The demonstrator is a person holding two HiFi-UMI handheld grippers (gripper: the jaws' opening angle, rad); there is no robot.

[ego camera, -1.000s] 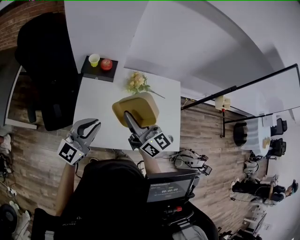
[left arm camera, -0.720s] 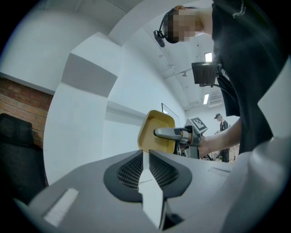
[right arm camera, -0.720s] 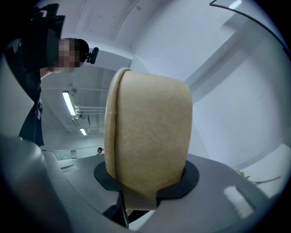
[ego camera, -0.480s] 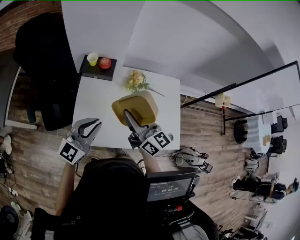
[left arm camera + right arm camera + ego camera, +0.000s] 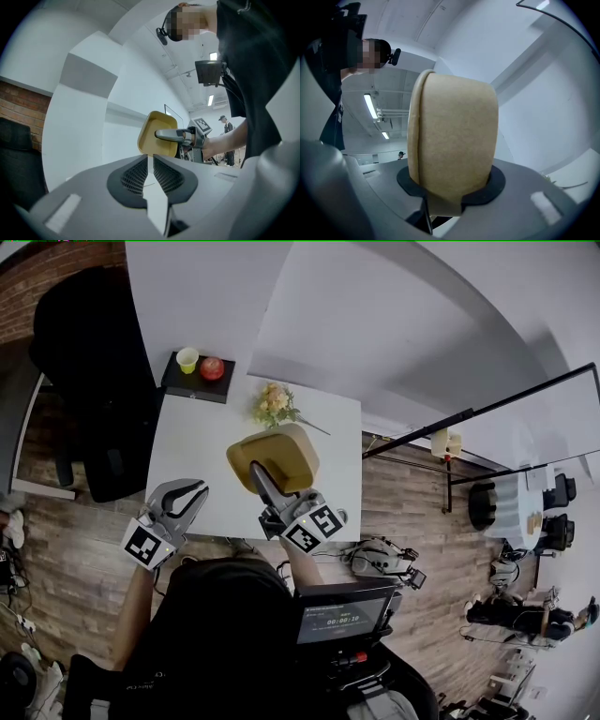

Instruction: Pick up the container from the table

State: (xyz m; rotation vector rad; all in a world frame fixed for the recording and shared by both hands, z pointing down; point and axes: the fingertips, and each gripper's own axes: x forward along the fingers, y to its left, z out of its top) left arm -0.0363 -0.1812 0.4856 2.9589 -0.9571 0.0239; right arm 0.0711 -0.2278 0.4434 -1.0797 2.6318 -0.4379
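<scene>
A tan, rounded-square container hangs tilted above the white table, its open side seen in the left gripper view. My right gripper is shut on its rim, one finger inside and one outside. In the right gripper view the container's tan outer wall fills the middle, wedged between the pads. My left gripper hovers at the table's front left corner, pointing level, shut with nothing in it; its dark pads nearly touch.
At the table's far left corner a black tray carries a yellow-green cup and a red apple. A bunch of pale flowers lies behind the container. A black chair stands left of the table.
The left gripper has shifted slightly to the right along the table's front edge. The right gripper and the container have stayed where they were.
</scene>
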